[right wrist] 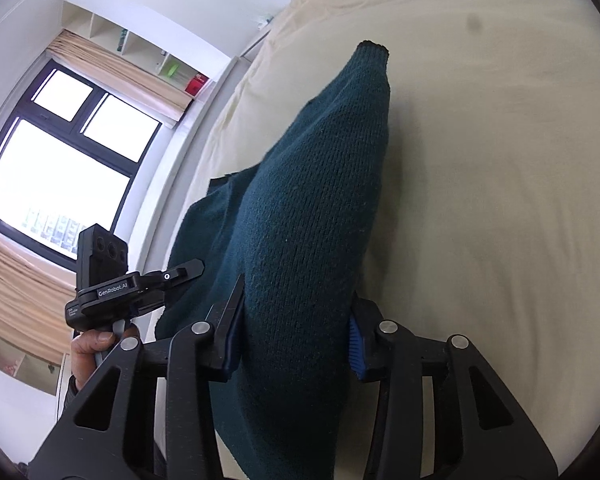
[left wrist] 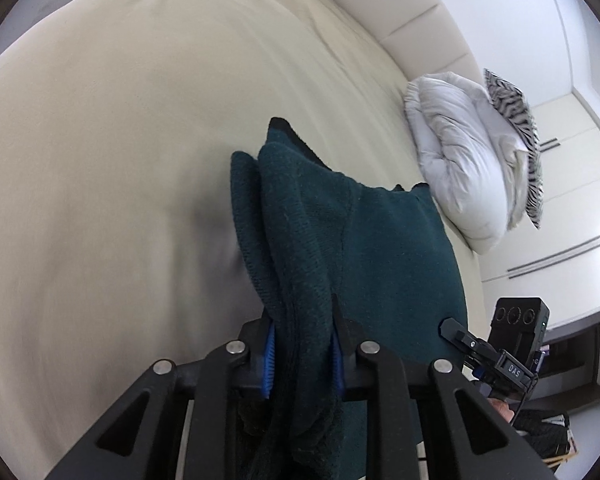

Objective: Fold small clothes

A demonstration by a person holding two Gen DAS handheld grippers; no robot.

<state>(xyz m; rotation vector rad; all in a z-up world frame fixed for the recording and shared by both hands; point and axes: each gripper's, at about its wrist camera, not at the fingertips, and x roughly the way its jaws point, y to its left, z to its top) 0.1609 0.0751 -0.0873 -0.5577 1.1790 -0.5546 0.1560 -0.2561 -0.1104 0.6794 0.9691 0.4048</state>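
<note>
A dark teal knit sweater point(left wrist: 380, 248) with black trim hangs between both grippers above a cream bed sheet point(left wrist: 120, 120). My left gripper point(left wrist: 304, 344) is shut on a bunched fold of the sweater. My right gripper point(right wrist: 296, 332) is shut on another thick fold of the same sweater point(right wrist: 312, 200), whose sleeve end with a black cuff point(right wrist: 374, 49) points away over the bed point(right wrist: 500, 160). Each gripper shows in the other's view: the right one in the left wrist view point(left wrist: 500, 360), the left one in the right wrist view point(right wrist: 140, 284).
A folded white duvet point(left wrist: 460, 160) and a zebra-print cushion point(left wrist: 516, 128) lie at the bed's far right by the padded headboard point(left wrist: 400, 12). Wardrobe doors point(left wrist: 572, 200) stand beyond. A window point(right wrist: 60, 160) and wall shelves point(right wrist: 140, 48) are on the left.
</note>
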